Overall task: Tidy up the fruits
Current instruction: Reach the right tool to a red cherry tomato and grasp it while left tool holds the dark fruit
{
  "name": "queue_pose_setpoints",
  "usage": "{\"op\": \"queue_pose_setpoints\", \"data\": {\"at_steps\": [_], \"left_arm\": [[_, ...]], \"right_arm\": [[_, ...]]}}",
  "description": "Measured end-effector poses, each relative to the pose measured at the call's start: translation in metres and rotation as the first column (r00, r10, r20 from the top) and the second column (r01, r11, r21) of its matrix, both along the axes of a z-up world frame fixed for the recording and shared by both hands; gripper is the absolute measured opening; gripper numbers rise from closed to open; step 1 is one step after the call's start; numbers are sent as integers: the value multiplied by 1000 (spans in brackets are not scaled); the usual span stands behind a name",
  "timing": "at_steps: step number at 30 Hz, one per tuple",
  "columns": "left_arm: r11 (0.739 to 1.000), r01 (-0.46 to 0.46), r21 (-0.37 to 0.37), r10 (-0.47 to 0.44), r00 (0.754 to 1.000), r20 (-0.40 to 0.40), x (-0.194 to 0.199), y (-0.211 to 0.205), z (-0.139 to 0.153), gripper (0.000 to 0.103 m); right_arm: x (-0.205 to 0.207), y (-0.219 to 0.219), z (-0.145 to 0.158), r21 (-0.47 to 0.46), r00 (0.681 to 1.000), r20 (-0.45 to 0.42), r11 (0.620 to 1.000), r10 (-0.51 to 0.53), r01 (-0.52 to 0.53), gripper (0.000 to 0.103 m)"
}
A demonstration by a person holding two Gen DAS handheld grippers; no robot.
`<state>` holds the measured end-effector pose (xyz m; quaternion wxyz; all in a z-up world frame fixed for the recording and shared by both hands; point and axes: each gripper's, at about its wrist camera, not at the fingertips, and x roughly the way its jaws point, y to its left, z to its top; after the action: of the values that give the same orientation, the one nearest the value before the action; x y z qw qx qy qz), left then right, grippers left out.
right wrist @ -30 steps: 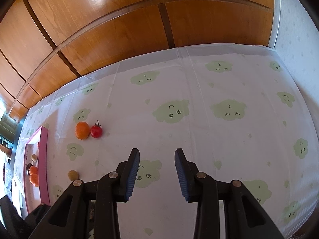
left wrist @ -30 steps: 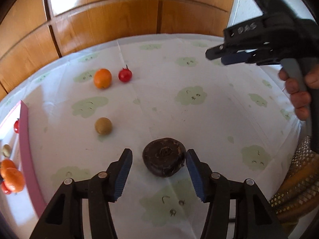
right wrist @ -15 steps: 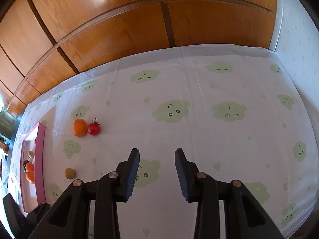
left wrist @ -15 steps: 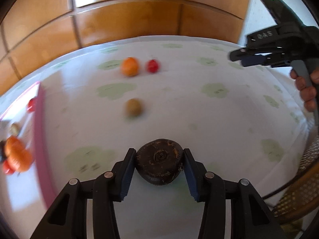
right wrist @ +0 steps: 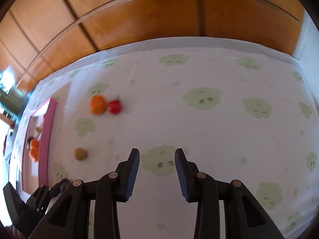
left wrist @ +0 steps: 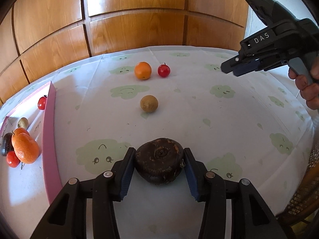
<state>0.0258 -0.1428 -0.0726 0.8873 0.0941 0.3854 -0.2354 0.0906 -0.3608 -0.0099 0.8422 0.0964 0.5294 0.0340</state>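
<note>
Fruit lies scattered on a surface (left wrist: 199, 119) under a white cloth printed with green clouds. The left claw (left wrist: 158, 167) is clenched on a dark brown, flattened fruit (left wrist: 159, 162); both blue pads press its sides, after the jaws closed around it within the last second. Whether the fruit rests on the cloth or hangs just above it cannot be told.

From the dark fruit, a small tan fruit (left wrist: 149, 103) sits alone toward 12 o'clock. Farther the same way an orange (left wrist: 142, 70) and a red fruit with a stem (left wrist: 163, 70) lie just beside each other near the far edge, the red one at the orange's 3 o'clock.

At 9 o'clock a pink-walled tray (left wrist: 48, 139) holds a cluster: a large orange fruit, two small red ones, a tan one and a dark one.

The right claw (right wrist: 157, 176) hovers above the cloth with its pads apart and nothing between them. In the left wrist view it shows at 2 o'clock, gripped by a hand (left wrist: 308, 87). The right wrist view is blurred; there the orange and red fruit lie at 11 o'clock and the tan fruit at 9 o'clock of the claw.

Wood panelling (left wrist: 129, 20) rises behind the surface.
</note>
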Motion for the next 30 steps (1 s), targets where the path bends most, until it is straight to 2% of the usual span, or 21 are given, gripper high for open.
{"op": "queue_pose_setpoints", "data": {"at_steps": [6, 16, 30], "left_arm": [[1000, 1, -15, -1, 1000, -2, 0, 2, 0, 48], [999, 6, -36, -6, 1000, -4, -1, 4, 0, 48], [999, 3, -52, -4, 1000, -15, -1, 6, 0, 48]], "right_arm": [[11, 29, 0, 13, 997, 13, 997, 80, -80, 37], [71, 76, -15, -99, 986, 10, 982, 164, -162, 37], [106, 92, -44, -206, 978, -42, 956, 203, -208, 37]]}}
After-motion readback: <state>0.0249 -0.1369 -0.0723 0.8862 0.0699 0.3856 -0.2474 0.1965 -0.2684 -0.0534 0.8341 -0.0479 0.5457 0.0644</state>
